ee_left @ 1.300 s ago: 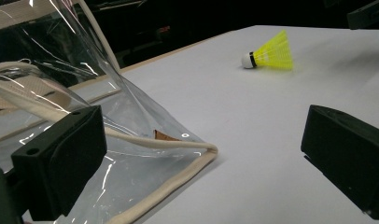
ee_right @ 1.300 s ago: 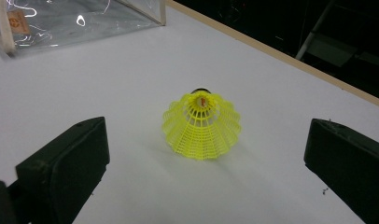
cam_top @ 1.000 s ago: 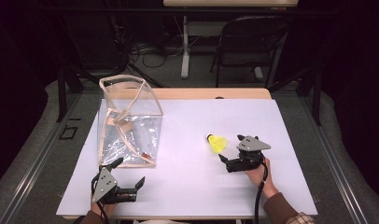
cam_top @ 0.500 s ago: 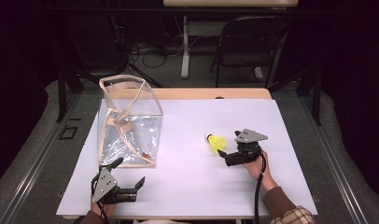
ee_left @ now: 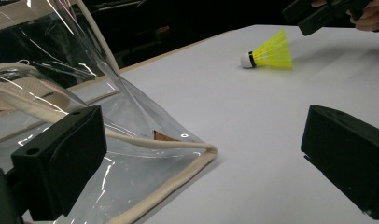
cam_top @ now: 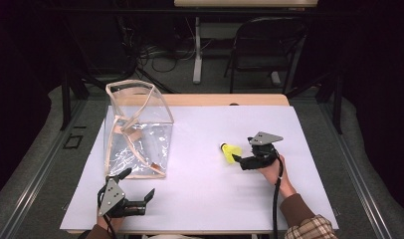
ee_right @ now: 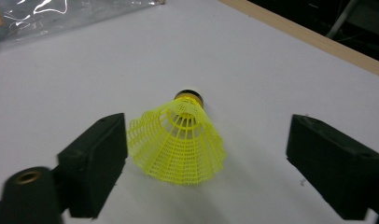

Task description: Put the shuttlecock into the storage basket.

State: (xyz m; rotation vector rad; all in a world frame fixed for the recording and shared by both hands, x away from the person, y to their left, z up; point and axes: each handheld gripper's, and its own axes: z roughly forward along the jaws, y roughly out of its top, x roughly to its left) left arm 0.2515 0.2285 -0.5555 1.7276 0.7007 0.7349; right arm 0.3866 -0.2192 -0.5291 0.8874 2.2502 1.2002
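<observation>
A yellow shuttlecock (cam_top: 231, 151) (ee_right: 182, 140) (ee_left: 268, 52) lies on its side on the white table sheet (cam_top: 205, 129), cork end pointing away from my right gripper. My right gripper (cam_top: 238, 160) (ee_right: 201, 163) is open, its jaws straddling the shuttlecock's skirt without touching it. A clear plastic bag with beige trim (cam_top: 135, 130) (ee_left: 61, 102) stands at the left of the table. My left gripper (cam_top: 139, 195) (ee_left: 201, 163) is open just in front of the bag's near corner, with nothing between its jaws.
The wooden table edge (cam_top: 225, 99) runs along the back of the sheet. A dark chair (cam_top: 267, 47) and cables (cam_top: 155, 52) lie on the floor beyond the table. A plaid sleeve (cam_top: 309, 228) comes in at bottom right.
My right gripper has moved left and forward toward the shuttlecock, so its jaws now flank the skirt. The left gripper and the bag have stayed put.
</observation>
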